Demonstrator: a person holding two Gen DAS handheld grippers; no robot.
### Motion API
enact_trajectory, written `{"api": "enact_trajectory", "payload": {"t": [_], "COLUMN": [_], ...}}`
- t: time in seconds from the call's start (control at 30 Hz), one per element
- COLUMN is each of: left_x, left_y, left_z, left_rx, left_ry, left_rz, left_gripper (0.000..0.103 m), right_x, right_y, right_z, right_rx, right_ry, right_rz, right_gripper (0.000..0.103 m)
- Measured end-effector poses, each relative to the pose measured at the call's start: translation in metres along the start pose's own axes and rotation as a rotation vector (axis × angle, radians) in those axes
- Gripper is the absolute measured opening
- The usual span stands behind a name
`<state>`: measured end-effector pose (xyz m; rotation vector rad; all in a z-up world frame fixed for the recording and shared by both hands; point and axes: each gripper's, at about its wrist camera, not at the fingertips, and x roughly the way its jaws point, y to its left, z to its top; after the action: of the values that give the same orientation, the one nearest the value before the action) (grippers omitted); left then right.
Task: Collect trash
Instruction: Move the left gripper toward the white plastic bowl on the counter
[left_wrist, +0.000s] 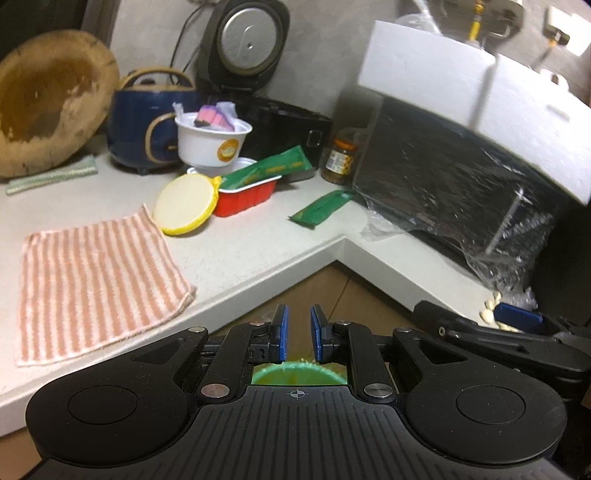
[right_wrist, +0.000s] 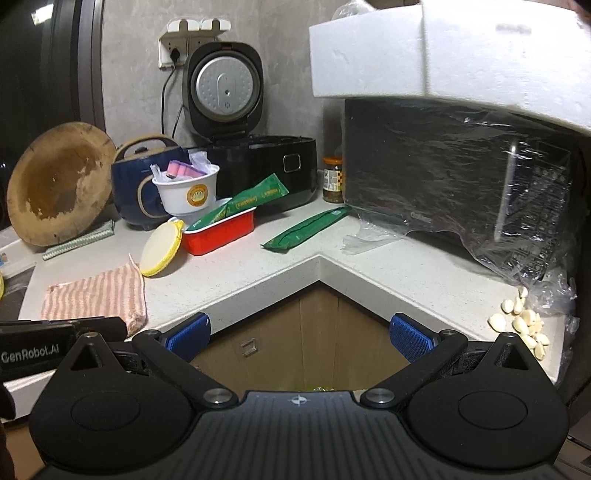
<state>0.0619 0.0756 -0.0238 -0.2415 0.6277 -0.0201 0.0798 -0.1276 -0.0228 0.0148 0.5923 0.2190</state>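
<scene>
On the L-shaped counter (right_wrist: 258, 273) lie a green wrapper (right_wrist: 306, 229) (left_wrist: 320, 208), a red tray (right_wrist: 221, 234) (left_wrist: 245, 197) holding another green wrapper (right_wrist: 255, 197), a white cup (right_wrist: 188, 192) (left_wrist: 210, 142) stuffed with pink wrappers, and a yellow-rimmed lid (right_wrist: 160, 249) (left_wrist: 184, 208). My left gripper (left_wrist: 298, 328) hangs below the counter edge, jaws nearly closed with a narrow gap and nothing between them. My right gripper (right_wrist: 299, 332) is open wide and empty, in front of the inner counter corner. A green bin rim (left_wrist: 295, 373) shows under the left gripper.
A striped cloth (left_wrist: 96, 280) lies at the left. Two rice cookers (right_wrist: 251, 162), a jar (right_wrist: 332, 179), a plastic-wrapped microwave (right_wrist: 461, 177) under a foam box (right_wrist: 443, 55), a wooden board (right_wrist: 55, 184) and garlic cloves (right_wrist: 524, 325) crowd the counter. Brown cabinet doors (right_wrist: 295, 332) are below.
</scene>
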Motion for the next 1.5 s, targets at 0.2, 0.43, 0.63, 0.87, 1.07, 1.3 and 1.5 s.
{"api": "enact_trajectory", "payload": {"t": [0.2, 0.43, 0.63, 0.87, 1.07, 1.3, 1.5], "left_x": [0.029, 0.078, 0.120, 0.117, 0.121, 0.111, 0.106], "left_y": [0.057, 0.129, 0.181, 0.207, 0.235, 0.238, 0.229], "left_z": [0.032, 0.069, 0.076, 0.073, 0.081, 0.082, 0.084], "left_rx": [-0.105, -0.304, -0.314, -0.247, -0.316, -0.303, -0.323], "left_ry": [-0.036, -0.005, 0.080, -0.093, -0.117, -0.108, -0.108], "left_rz": [-0.179, -0.087, -0.226, -0.222, -0.131, -0.122, -0.106], "left_gripper": [0.018, 0.018, 0.018, 0.018, 0.018, 0.017, 0.014], "right_x": [0.034, 0.083, 0.117, 0.148, 0.184, 0.213, 0.227], "right_y": [0.033, 0.090, 0.127, 0.153, 0.175, 0.182, 0.181], "right_z": [0.022, 0.047, 0.046, 0.048, 0.039, 0.029, 0.030], "right_rx": [-0.027, -0.069, -0.066, -0.123, -0.083, -0.001, -0.042], "right_ry": [0.009, 0.016, 0.079, 0.147, 0.265, 0.361, 0.375], "right_rz": [-0.015, 0.005, 0.032, 0.033, 0.167, 0.317, 0.381], "right_gripper": [0.103, 0.103, 0.103, 0.103, 0.103, 0.103, 0.103]}}
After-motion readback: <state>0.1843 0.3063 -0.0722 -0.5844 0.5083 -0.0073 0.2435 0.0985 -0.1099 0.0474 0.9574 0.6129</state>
